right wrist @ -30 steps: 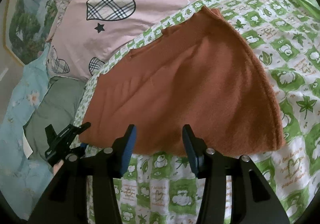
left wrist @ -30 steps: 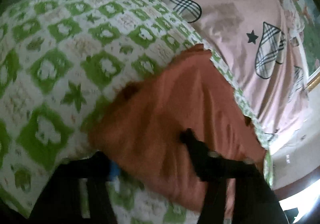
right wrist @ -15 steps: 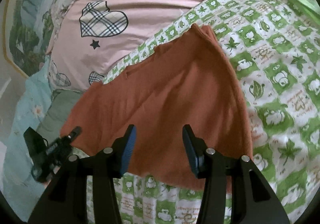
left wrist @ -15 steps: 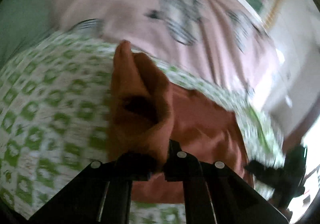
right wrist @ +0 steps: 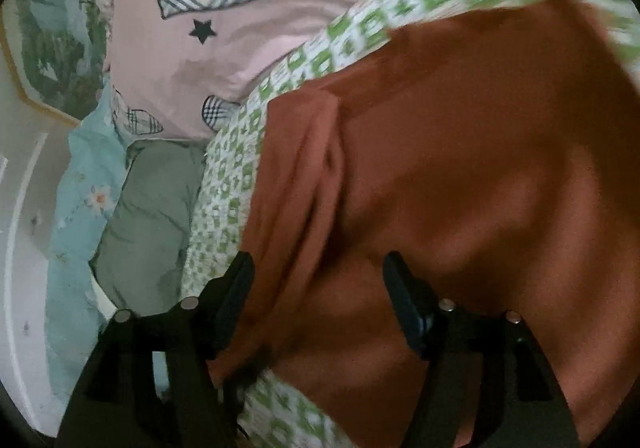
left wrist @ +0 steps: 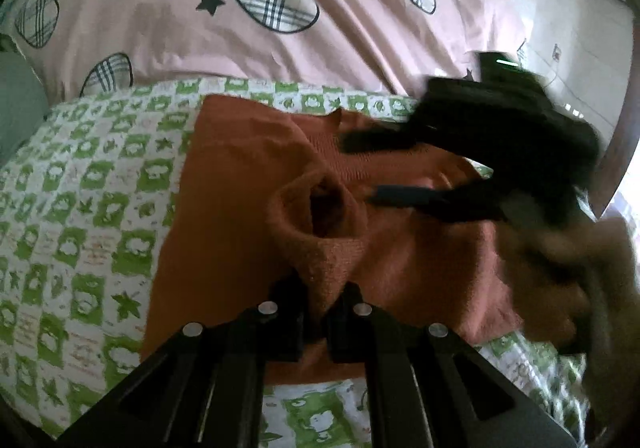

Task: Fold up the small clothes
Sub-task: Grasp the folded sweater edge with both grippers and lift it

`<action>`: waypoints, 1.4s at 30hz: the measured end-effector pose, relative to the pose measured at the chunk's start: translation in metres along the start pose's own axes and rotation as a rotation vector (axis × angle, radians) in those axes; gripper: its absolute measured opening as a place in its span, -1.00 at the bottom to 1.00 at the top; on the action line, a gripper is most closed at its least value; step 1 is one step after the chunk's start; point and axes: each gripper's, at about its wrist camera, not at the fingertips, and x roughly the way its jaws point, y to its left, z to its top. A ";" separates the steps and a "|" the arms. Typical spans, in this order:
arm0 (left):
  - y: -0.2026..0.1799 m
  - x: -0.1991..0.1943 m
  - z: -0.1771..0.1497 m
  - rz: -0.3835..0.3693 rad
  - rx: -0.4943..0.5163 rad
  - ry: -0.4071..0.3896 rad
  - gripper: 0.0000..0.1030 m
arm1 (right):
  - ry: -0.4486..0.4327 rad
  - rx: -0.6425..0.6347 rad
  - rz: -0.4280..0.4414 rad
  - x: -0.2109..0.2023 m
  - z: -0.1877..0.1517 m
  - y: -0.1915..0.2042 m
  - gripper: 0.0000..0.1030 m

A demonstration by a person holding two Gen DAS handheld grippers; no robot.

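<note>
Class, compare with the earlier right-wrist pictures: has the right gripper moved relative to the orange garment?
Yes. The right gripper, jaws open, has pushed forward over the orange garment: its fingers now overlie the cloth, whose near edge had lain ahead of them.

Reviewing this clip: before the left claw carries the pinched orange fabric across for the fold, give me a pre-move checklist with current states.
1. Left claw shut on a bunched piece of the orange garment: ok.
2. Right claw open, fingers over the garment: ok.
3. Right claw clear of the fold path: not ok; it sits over the fabric ahead of the left claw.
4. Garment flat on the green-checked blanket: not ok; ridges show in the right wrist view.
5. Far edge of the garment aligned: cannot tell; blurred.
</note>
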 end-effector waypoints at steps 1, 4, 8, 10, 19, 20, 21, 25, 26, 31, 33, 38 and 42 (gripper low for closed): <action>0.000 -0.001 0.001 0.001 0.005 -0.001 -0.90 | 0.024 0.006 0.006 0.013 0.009 0.000 0.35; -0.001 -0.002 0.001 0.007 0.022 0.001 -0.90 | 0.080 0.028 0.008 0.046 0.030 0.001 0.35; -0.011 -0.004 0.000 0.025 0.064 0.005 -0.90 | 0.065 -0.010 0.005 0.058 0.040 0.014 -0.65; -0.018 -0.011 0.001 0.017 0.072 -0.005 -0.90 | 0.022 -0.061 -0.006 0.044 0.040 0.024 -0.66; -0.097 -0.014 0.008 -0.158 0.090 -0.020 -0.89 | -0.202 -0.241 -0.125 -0.096 0.015 0.027 -0.67; -0.107 -0.010 0.006 -0.174 0.096 -0.013 -0.89 | -0.213 -0.232 -0.162 -0.108 0.010 0.014 -0.67; -0.118 -0.005 0.003 -0.191 0.103 0.002 -0.89 | -0.215 -0.214 -0.181 -0.114 0.008 0.003 -0.67; -0.146 0.022 -0.011 -0.217 0.118 0.072 -0.89 | -0.192 -0.119 -0.239 -0.122 0.002 -0.051 -0.67; -0.150 0.029 -0.014 -0.212 0.120 0.089 -0.89 | -0.187 -0.105 -0.242 -0.121 0.001 -0.059 -0.67; -0.152 0.028 -0.009 -0.227 0.131 0.081 -0.89 | -0.217 -0.131 -0.236 -0.128 0.001 -0.054 -0.67; -0.151 0.031 -0.009 -0.229 0.140 0.089 -0.89 | -0.218 -0.157 -0.271 -0.127 0.001 -0.048 -0.67; -0.143 0.038 -0.018 -0.239 0.099 0.154 -0.73 | -0.204 -0.142 -0.330 -0.117 -0.005 -0.062 -0.67; -0.123 0.026 -0.018 -0.261 0.051 0.172 -0.33 | -0.231 -0.115 -0.350 -0.122 -0.011 -0.065 -0.55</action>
